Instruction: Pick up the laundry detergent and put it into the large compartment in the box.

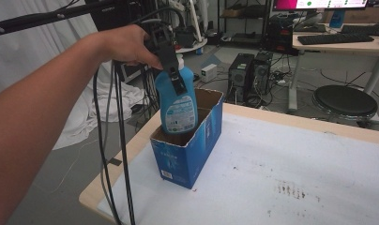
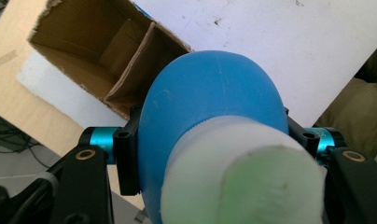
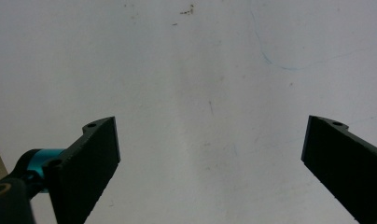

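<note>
The left gripper point(image 1: 174, 77) has its fingers point(image 2: 127, 158) clamped on the upper part of a blue bottle point(image 1: 178, 101) with a white cap point(image 2: 245, 179), one finger pressing on each side just below the cap. The bottle hangs upright with its lower end dipped into the open top of a blue cardboard box point(image 1: 190, 150), which stands near the left edge of the counter point(image 1: 281, 173). In the left gripper view the box's brown inside shows a cardboard divider point(image 2: 130, 63) splitting it into compartments; which one the bottle's base enters cannot be told. The right gripper point(image 3: 210, 154) points at the bare white surface of the counter, its fingers point(image 3: 91, 163) spread wide apart with nothing between them. Black cables point(image 1: 117, 154) trail down from the left gripper past the counter's left edge
</note>
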Motion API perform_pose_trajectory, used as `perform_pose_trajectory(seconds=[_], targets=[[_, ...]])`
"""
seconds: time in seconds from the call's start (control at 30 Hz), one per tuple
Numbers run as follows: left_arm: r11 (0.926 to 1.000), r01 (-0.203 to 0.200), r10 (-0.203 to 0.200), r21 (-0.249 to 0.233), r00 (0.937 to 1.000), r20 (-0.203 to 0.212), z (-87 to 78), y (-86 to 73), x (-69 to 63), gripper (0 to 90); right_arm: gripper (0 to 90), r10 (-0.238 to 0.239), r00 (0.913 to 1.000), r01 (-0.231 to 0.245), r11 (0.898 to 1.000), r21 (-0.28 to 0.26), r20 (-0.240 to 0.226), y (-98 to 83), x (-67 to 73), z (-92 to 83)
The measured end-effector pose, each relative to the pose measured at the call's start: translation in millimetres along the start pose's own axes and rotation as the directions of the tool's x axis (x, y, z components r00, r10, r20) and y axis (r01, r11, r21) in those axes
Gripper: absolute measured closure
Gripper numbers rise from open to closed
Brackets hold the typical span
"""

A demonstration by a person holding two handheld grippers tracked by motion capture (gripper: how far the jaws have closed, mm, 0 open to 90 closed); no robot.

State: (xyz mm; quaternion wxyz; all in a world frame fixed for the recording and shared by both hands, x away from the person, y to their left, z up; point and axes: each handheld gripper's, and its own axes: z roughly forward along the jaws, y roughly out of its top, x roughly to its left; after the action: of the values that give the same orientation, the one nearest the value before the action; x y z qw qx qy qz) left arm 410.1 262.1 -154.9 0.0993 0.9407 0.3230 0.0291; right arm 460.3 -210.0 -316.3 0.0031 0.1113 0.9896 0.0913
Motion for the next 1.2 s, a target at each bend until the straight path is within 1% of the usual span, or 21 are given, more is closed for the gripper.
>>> perform_pose_trajectory(seconds=[0.03, 0.17, 0.2, 0.23, 0.3, 0.33, 0.37, 0.43, 0.47, 0.5, 0.57, 0.67, 0.7, 0.73, 0.8, 1.0, 1.03, 1.07, 1.2], targets=[[1.0, -0.008, 0.008, 0.001, 1.0, 0.004, 7.7, -0.5, 0.7, 38.0, 3.4, 0.008, 1.0, -0.008, 1.0, 0.002, -0.001, 0.4, 0.1, 0.7], [0.9996, -0.018, 0.018, 0.021, 0.9998, -0.002, 28.2, -0.1, 1.2, 38.0, 3.4, -0.001, 1.0, 0.001, 1.0, 0.005, -0.005, 2.1, 0.0, 2.9], [0.9996, -0.018, 0.018, 0.021, 0.9998, -0.002, 28.2, -0.1, 1.2, 38.0, 3.4, 0.006, 1.0, -0.006, 1.0, 0.008, -0.008, 2.7, 0.8, 3.2], [0.9993, -0.022, 0.021, 0.03, 0.9998, 0.004, 38.4, -0.5, 2.0, 38.0, 3.4, -0.002, 1.0, 0.002, 1.0, 0.007, -0.003, 3.0, 0.5, 3.8], [0.9992, -0.025, 0.025, 0.032, 0.9996, 0.016, 48.4, -1.2, 2.6, 38.0, 3.4, -0.005, 1.0, 0.005, 1.0, 0.009, -0.006, 3.4, 0.3, 4.7], [0.9989, -0.03, 0.029, 0.036, 0.9994, 0.018, 53.6, -1.6, 3.4, 38.0, 3.4, 0.002, 1.0, -0.002, 1.0, 0.01, -0.007, 3.6, 0.7, 5.1], [0.9989, -0.03, 0.029, 0.036, 0.9994, 0.018, 53.6, -1.6, 3.4, 38.0, 3.4, 0.002, 1.0, -0.002, 1.0, 0.01, -0.007, 3.6, 0.7, 5.1], [0.9979, -0.027, 0.026, 0.058, 0.9992, 0.029, 69.1, -3.3, 5.1, 38.0, 3.4, -0.004, 1.0, 0.005, 1.0, 0.017, -0.008, 3.6, -0.2, 7.0], [0.9979, -0.027, 0.026, 0.058, 0.9992, 0.029, 69.1, -3.3, 5.1, 38.0, 3.4, -0.004, 1.0, 0.005, 1.0, 0.017, -0.008, 3.6, -0.2, 7.0], [0.9972, -0.027, 0.025, 0.069, 0.9991, 0.033, 75.0, -4.0, 5.8, 38.0, 3.4, -0.002, 1.0, 0.002, 1.0, 0.021, -0.008, 3.7, -0.1, 6.9], [0.9969, -0.03, 0.027, 0.073, 0.9991, 0.032, 83.7, -5.1, 6.6, 38.0, 3.4, 0.004, 0.9999, -0.004, 1.0, 0.013, -0.01, 3.5, -0.7, 6.7], [0.9965, -0.028, 0.027, 0.079, 0.9994, 0.021, 98.1, -7.3, 6.7, 37.9, 3.4, -0.001, 1.0, 0.001, 1.0, 0.019, -0.008, 2.4, -2.0, 6.7], [0.9965, -0.028, 0.027, 0.079, 0.9994, 0.021, 98.1, -7.3, 6.7, 38.0, 3.4, -0.001, 1.0, 0.001, 1.0, 0.019, -0.008, 2.4, -2.0, 6.7], [0.9957, -0.027, 0.026, 0.089, 0.9995, 0.018, 102.3, -8.1, 6.9, 38.0, 3.4, 0.003, 1.0, -0.003, 1.0, 0.022, -0.008, 1.4, -2.4, 7.0], [0.9952, -0.029, 0.028, 0.093, 0.9995, 0.015, 109.6, -10.2, 7.2, 38.0, 3.4, 0.01, 0.9999, -0.01, 1.0, 0.019, -0.011, 1.2, -2.3, 7.2], [0.9936, -0.038, 0.036, 0.107, 0.9991, 0.021, 122.0, -12.1, 7.0, 37.9, 3.4, 0.009, 0.9999, -0.009, 1.0, 0.018, -0.012, 0.2, -3.7, 8.4], [0.9933, -0.038, 0.036, 0.109, 0.9992, 0.02, 123.8, -12.0, 6.5, 37.9, 3.4, 0.003, 0.9999, -0.003, 1.0, 0.018, -0.012, 0.3, -4.1, 8.8], [0.994, -0.03, 0.028, 0.105, 0.9994, 0.019, 125.7, -12.0, 5.5, 38.0, 3.4, 0.005, 0.9999, -0.005, 1.0, 0.017, -0.015, 0.4, -3.6, 9.4], [0.9929, -0.025, 0.023, 0.116, 0.9995, 0.023, 130.6, -12.1, 6.3, 37.9, 3.4, 0.004, 0.9998, -0.004, 1.0, 0.016, -0.018, 0.4, -3.1, 11.0]])
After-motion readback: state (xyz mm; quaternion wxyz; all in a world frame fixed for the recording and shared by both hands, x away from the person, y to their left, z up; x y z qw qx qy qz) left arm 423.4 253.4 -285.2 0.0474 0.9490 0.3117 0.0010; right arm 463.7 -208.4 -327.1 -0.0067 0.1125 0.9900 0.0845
